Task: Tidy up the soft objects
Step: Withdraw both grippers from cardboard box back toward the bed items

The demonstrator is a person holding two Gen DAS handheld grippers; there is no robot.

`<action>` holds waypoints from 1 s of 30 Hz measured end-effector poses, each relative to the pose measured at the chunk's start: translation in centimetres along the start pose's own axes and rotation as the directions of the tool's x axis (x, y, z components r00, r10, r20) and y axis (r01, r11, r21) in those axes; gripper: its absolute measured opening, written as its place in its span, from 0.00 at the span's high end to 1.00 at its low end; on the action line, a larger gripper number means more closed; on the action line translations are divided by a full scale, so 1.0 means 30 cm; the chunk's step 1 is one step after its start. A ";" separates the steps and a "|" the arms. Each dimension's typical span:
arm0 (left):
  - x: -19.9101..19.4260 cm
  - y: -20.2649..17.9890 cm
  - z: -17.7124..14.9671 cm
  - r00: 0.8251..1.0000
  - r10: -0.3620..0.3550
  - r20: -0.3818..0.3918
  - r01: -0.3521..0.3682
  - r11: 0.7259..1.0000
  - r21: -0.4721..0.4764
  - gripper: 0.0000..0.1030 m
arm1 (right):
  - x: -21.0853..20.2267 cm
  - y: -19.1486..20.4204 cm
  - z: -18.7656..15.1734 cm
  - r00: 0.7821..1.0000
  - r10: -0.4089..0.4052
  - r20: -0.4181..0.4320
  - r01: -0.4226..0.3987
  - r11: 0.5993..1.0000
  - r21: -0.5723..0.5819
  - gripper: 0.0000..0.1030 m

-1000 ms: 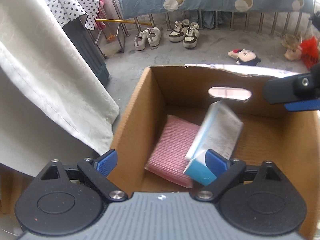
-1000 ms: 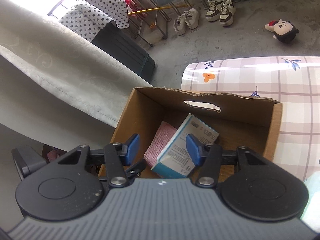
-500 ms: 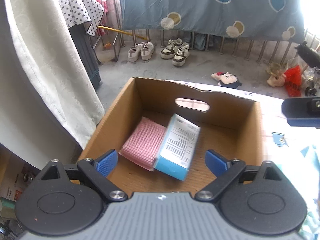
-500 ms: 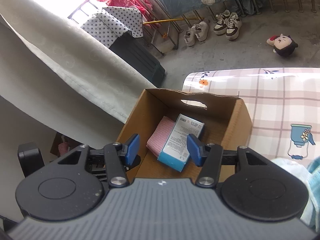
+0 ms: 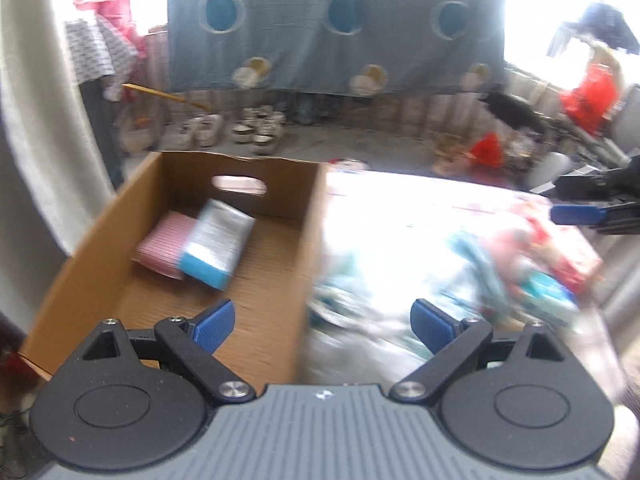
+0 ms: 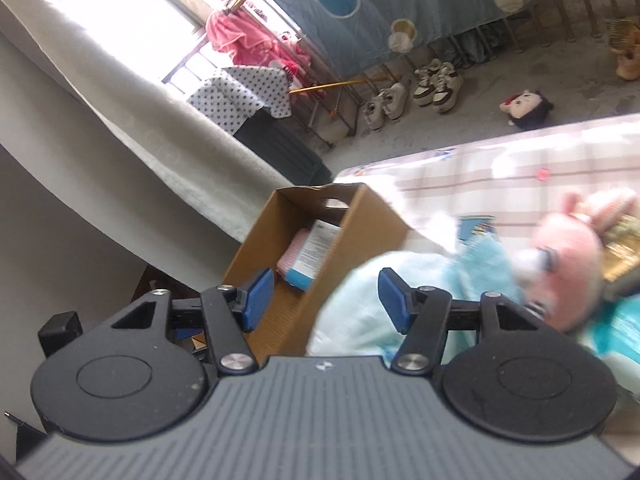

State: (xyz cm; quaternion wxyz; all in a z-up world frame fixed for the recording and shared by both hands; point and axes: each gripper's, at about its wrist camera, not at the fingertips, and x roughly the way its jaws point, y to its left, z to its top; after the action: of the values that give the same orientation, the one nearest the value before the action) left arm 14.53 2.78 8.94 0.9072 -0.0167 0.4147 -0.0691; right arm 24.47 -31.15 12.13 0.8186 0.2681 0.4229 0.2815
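Nearest the right gripper, whose jaws are opening with nothing pressed between them, a pale turquoise soft cloth bulges on the near part of the table, just beyond the right fingertip. Behind it and further right lies a pink plush toy, its long axis running roughly left to right across the checked tabletop; this looks like the next thing to sort. The left gripper hangs wide and empty, straddling the near right wall of the cardboard box, with the blurred heap of soft things off to its right. The right gripper is the nearer to that heap. The box stands at the table's left edge, to the left of both grippers. Inside it a pink pad lies flat with a blue-and-white packet leaning across it, its long axis pointing towards the far wall with the handle slot.
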 end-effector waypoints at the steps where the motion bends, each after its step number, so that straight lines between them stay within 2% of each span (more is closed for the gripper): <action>1: -0.007 -0.040 -0.022 1.000 -0.016 0.003 0.016 1.000 0.009 0.07 | -0.048 -0.040 -0.023 1.000 -0.008 0.011 0.008 1.000 0.010 0.42; 6: -0.033 -0.249 -0.103 0.993 -0.110 0.038 0.105 0.988 0.115 0.07 | -0.263 -0.267 -0.178 0.997 -0.033 0.073 0.026 0.995 0.094 0.39; 11: -0.037 -0.453 -0.186 0.979 -0.201 0.027 0.190 0.954 0.231 0.07 | -0.376 -0.450 -0.324 0.992 -0.078 0.101 0.059 0.981 0.184 0.37; 14: 0.000 -0.548 -0.229 0.969 -0.247 -0.023 0.244 0.935 0.257 0.07 | -0.390 -0.497 -0.377 0.988 -0.119 0.098 0.101 0.981 0.164 0.34; 19: 0.105 -0.663 -0.288 0.957 -0.279 -0.081 0.290 0.921 0.259 0.08 | -0.344 -0.538 -0.346 0.980 -0.183 0.074 0.175 0.980 0.095 0.28; 22: 0.175 -0.718 -0.311 0.957 -0.275 -0.094 0.290 0.927 0.239 0.12 | -0.307 -0.543 -0.315 0.976 -0.214 0.050 0.211 0.976 0.051 0.28; 27: 0.264 -0.797 -0.333 0.967 -0.233 -0.104 0.253 0.926 0.280 0.16 | -0.262 -0.528 -0.298 0.984 -0.176 0.021 0.176 0.984 -0.023 0.28; 30: 0.280 -0.817 -0.314 0.981 -0.182 -0.071 0.195 0.930 0.312 0.24 | -0.238 -0.530 -0.264 0.988 -0.155 0.025 0.155 0.987 -0.028 0.28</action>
State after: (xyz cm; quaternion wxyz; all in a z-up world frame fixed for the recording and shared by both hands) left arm 10.11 -22.39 -1.37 0.8785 0.0912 0.4131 -0.2220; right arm 18.04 -45.58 1.28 0.8465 0.2254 0.4291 0.2202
